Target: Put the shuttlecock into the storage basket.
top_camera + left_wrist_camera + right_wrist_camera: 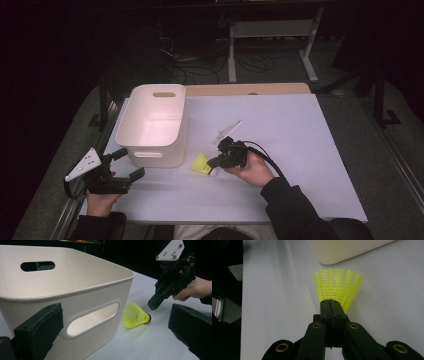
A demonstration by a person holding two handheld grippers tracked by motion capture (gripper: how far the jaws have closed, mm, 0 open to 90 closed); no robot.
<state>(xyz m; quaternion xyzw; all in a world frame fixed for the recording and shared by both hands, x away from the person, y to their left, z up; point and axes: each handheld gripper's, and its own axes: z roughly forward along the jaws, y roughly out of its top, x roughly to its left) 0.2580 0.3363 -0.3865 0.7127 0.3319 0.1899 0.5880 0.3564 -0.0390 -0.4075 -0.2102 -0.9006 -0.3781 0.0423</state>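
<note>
A yellow shuttlecock (200,164) (135,315) (339,285) lies on its side on the white table (290,135), just right of a white plastic bin (155,157) (75,290) (342,250). My right gripper (212,162) (153,305) (330,301) is shut with nothing in it, its tip hovering just above the cork end of the shuttlecock. My left gripper (129,162) (113,322) is open at the table's near left edge, facing the bin's front wall and the shuttlecock, its jaws wide apart.
The bin has handle slots (91,320) and looks empty inside. Beyond the table's far edge stand a wooden strip (250,89), cables and a metal frame (270,30) on the dark floor.
</note>
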